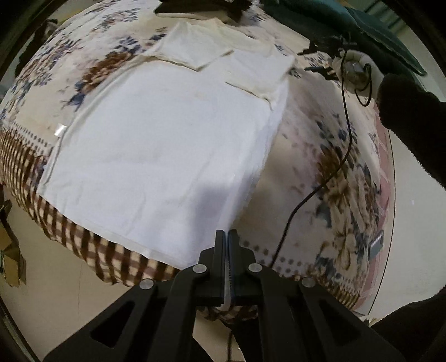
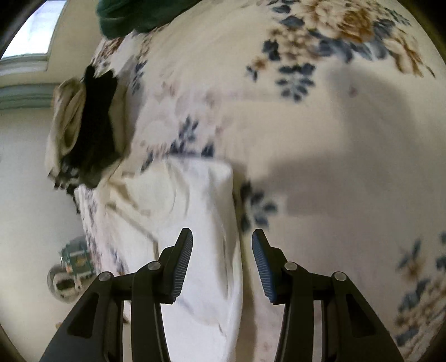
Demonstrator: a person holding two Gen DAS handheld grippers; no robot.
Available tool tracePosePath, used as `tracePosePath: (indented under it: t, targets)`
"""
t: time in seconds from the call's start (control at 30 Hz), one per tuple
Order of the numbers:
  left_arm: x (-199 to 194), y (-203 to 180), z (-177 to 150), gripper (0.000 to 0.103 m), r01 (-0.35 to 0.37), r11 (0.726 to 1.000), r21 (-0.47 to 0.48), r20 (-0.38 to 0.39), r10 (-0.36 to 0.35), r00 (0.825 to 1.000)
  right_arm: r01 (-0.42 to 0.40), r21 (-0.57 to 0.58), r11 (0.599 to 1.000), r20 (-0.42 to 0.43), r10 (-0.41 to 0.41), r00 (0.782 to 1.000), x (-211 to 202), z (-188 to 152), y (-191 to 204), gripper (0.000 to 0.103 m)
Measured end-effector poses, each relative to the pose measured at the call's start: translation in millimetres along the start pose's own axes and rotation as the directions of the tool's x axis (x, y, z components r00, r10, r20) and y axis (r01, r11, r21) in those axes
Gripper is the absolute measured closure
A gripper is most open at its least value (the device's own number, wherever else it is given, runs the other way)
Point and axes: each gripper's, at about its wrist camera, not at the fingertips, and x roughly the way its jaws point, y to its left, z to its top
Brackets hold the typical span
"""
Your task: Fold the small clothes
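Left wrist view alone shows the left hand-held gripper (image 1: pixel 226 236) pinching the white garment's (image 1: pixel 156 156) hem; right hand-held gripper (image 2: pixel 222 239) spread.

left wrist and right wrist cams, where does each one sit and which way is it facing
Left wrist: sits on the left tool, looking steeply down at the white garment on the floral blanket; its shut fingers show, and there is also a dark sleeve.
Right wrist: sits on the right tool, looking down over the garment's edge; its open, empty fingers show.
Shared: the white garment, the blanket, a dark green cloth at the far end.
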Motion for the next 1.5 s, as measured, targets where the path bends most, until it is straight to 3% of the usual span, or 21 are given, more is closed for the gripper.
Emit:
tracePosePath:
  t: [0.27, 0.43, 0.57, 0.6, 0.63, 0.83, 1.0, 1.2, 1.37, 1.5]
  targets:
    - [2, 29, 11, 0.103, 0.012, 0.998, -0.066, -0.009, -0.013, 1.000, 0.036, -0.098, 0.995, 0.015, -0.035, 0.999, 12, 15, 3, 0.057]
    - [11, 36, 14, 0.103, 0.015, 0.996, -0.091, -0.031, -0.018, 0.999, 0.083, -0.128, 0.988, -0.070, -0.092, 0.993, 43, 16, -7, 0.057]
    - [11, 38, 17, 0.103, 0.012, 0.996, -0.093, -0.033, -0.016, 0.999, 0.051, -0.115, 0.992, -0.099, -0.063, 0.993, 66, 21, -4, 0.057]
    - [9, 39, 18, 0.103, 0.012, 0.996, -0.093, -0.029, -0.015, 0.999, 0.039, -0.096, 0.995, -0.087, -0.048, 0.995, 68, 22, -4, 0.071]
    - [8, 41, 19, 0.103, 0.012, 0.996, -0.093, -0.026, -0.015, 1.000, 0.032, -0.088, 0.996, -0.078, -0.039, 0.996, 69, 23, -3, 0.094]
    - [-18, 54, 29, 0.103, 0.022, 0.994, -0.104, 0.023, -0.020, 1.000, 0.055, -0.089, 0.994, -0.031, -0.058, 0.998, 57, 16, 19, 0.097]
    - [-45, 99, 44, 0.103, 0.008, 0.989, -0.150, 0.096, 0.006, 0.995, 0.078, -0.142, 0.987, 0.002, -0.078, 0.997, 33, 11, 75, 0.097]
    - [-59, 182, 54, 0.103, -0.015, 0.968, -0.251, 0.148, 0.054, 0.988, 0.128, -0.239, 0.963, 0.023, -0.126, 0.992, 24, -3, 178, 0.097]
    - [-46, 256, 57, 0.103, -0.015, 0.939, -0.344, 0.153, 0.072, 0.986, 0.204, -0.293, 0.934, 0.045, -0.200, 0.979, 61, -22, 264, 0.097]
    - [-19, 301, 56, 0.103, 0.013, 0.910, -0.414, 0.122, 0.042, 0.992, 0.291, -0.329, 0.898, 0.061, -0.288, 0.956, 113, -37, 317, 0.097]
